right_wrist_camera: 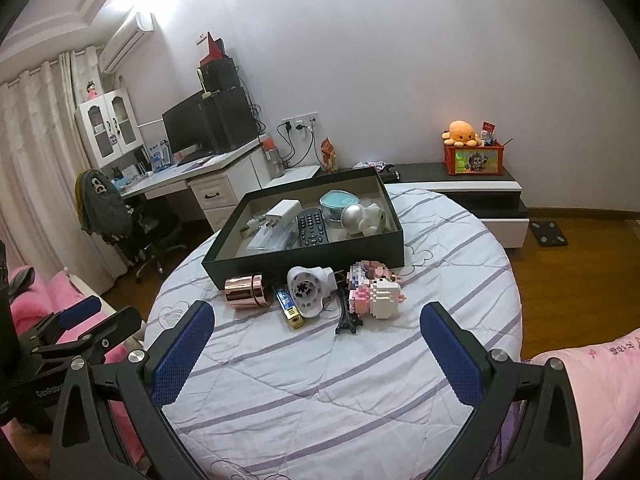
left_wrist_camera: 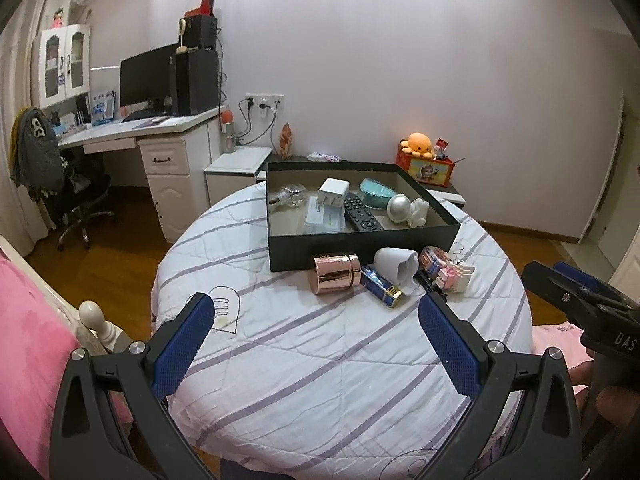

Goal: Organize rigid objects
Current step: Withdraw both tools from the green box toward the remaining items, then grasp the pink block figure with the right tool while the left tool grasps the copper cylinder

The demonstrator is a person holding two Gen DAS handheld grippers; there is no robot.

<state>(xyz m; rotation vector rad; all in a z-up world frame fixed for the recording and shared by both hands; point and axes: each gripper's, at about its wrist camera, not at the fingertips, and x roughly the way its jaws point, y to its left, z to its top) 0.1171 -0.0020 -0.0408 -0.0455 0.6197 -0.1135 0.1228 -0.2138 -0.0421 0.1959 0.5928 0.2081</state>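
Both hand-held grippers empty, jaws spread wide, hovering over the near part of the round striped-quilt surface (left_wrist_camera: 320, 360). Left hand-held gripper (left_wrist_camera: 316, 320) and right hand-held gripper (right_wrist_camera: 316, 324) each point toward the clutter just ahead of their fingertips. Ahead of them, a loose row lies on the quilt: rose-gold cylinder (right_wrist_camera: 244, 291) on its side furthest left, blue-and-gold lighter (right_wrist_camera: 289, 307) just beside it, white fan-like gadget (right_wrist_camera: 310, 289) touching the lighter, black hair clip (right_wrist_camera: 347, 318) beyond that, pink-white block figure (right_wrist_camera: 374, 290) furthest right. Directly behind the row, the black box (right_wrist_camera: 304, 262) sits open, holding a remote (right_wrist_camera: 311, 227), white charger (right_wrist_camera: 282, 210), teal round case (right_wrist_camera: 339, 204), silver-white astronaut figure (right_wrist_camera: 366, 218) and clear packets (right_wrist_camera: 268, 238). Nothing gripped; all items well ahead of either hand-held gripper's fingers.
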